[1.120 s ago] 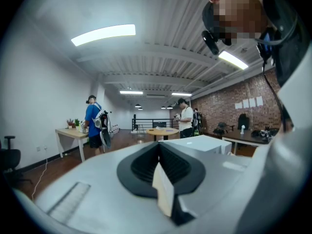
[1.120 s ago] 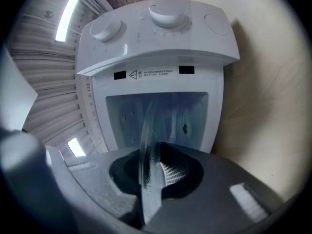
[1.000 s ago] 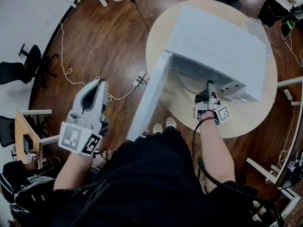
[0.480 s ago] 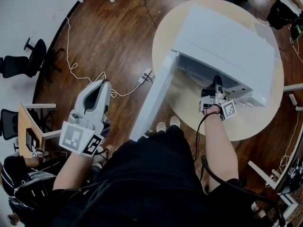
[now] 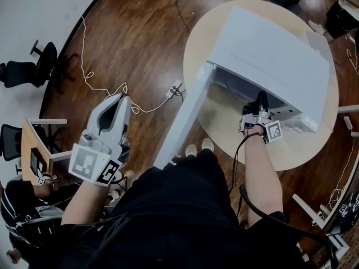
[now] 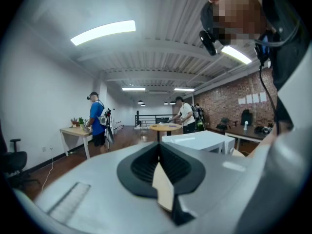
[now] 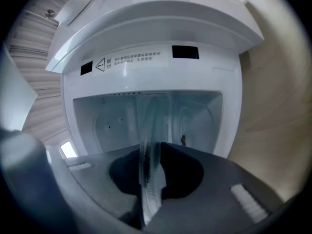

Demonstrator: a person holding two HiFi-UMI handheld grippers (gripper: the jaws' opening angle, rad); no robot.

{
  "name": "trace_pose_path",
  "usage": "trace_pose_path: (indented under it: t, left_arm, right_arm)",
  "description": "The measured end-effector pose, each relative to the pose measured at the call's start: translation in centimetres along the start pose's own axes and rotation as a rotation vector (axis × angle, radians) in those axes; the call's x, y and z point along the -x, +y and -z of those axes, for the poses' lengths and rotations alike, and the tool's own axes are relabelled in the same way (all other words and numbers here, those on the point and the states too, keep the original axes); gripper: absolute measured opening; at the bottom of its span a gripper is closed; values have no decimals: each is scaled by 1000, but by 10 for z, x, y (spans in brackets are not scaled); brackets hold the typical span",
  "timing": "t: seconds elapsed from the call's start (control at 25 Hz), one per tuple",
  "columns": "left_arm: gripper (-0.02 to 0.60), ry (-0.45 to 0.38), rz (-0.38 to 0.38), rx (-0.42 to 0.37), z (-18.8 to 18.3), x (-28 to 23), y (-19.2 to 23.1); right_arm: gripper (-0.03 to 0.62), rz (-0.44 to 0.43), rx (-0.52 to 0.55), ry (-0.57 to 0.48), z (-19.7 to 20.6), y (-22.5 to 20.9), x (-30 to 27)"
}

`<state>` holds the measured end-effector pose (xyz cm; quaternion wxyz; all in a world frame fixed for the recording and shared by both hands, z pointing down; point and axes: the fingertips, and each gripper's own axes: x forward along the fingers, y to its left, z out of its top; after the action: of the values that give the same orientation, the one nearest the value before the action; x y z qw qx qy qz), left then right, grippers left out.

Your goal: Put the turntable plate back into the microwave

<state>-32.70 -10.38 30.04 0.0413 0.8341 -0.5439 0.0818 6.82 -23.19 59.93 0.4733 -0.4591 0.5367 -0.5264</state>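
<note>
Clamping turntable plate (image 7: 146, 118) edge, right hand-held gripper (image 7: 155, 155) at open microwave (image 7: 146, 33), left hand-held gripper (image 6: 158, 155) closed, empty.

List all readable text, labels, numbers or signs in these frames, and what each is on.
Nothing can be quoted.
Warning label on the microwave frame above the cavity: a triangle sign, then two lines of print too small to read.
Marker cubes: black-and-white patterns, no letters.
Sheets on the brick wall: too small to read.

The clear glass turntable plate (image 7: 148, 150) is showing edge-on, reaching into the open cavity. The white microwave (image 5: 269, 55) is sitting on the round table (image 5: 196, 49), its door (image 5: 182, 122) standing wide open.
</note>
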Motion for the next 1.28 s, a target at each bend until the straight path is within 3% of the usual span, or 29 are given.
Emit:
trace_pose_path:
  t: [0.44, 0.92, 1.28]
  left_arm:
    - [8, 8, 0, 26, 3, -11, -2]
    - [8, -40, 126, -9, -5, -78, -49]
    - [8, -18, 130, 19, -7, -81, -40]
  right_arm:
    - [31, 7, 8, -9, -5, -3, -16]
    - [32, 32, -3, -26, -5, -8, -27]
    - [34, 61, 8, -15, -2, -7, -37]
